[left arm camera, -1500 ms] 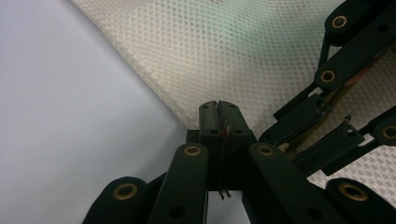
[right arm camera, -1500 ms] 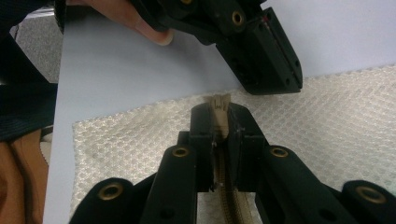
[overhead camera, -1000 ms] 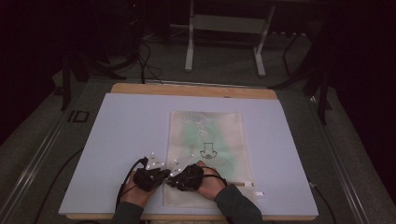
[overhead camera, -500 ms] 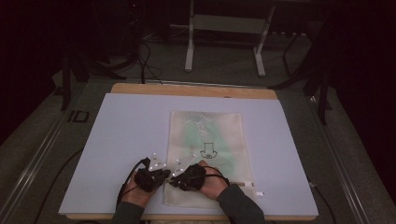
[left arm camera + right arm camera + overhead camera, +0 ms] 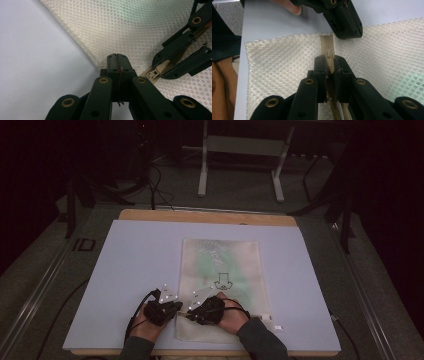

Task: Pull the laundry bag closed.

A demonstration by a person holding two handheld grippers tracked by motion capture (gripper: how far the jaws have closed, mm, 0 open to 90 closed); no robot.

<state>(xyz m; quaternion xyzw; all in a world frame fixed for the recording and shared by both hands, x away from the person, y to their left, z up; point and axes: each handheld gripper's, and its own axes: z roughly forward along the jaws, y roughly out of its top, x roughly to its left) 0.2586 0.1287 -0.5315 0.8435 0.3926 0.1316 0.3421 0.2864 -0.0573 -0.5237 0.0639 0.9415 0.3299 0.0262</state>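
Right gripper view: the zipper pull is pinched by the right hand-held gripper; the mesh bag corner on the tabletop is clamped by the left hand-held gripper. The mesh should be kept taut while the pull is drawn steadily.

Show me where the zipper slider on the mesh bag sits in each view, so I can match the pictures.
High view: too small to make out; it lies between the two grippers, at the mesh bag's near edge.
Left gripper view: zipper slider right of centre, at the right gripper's jaw tips.
Right gripper view: slider at centre, just above the jaws.
Shared landmark: the beige zipper tape.
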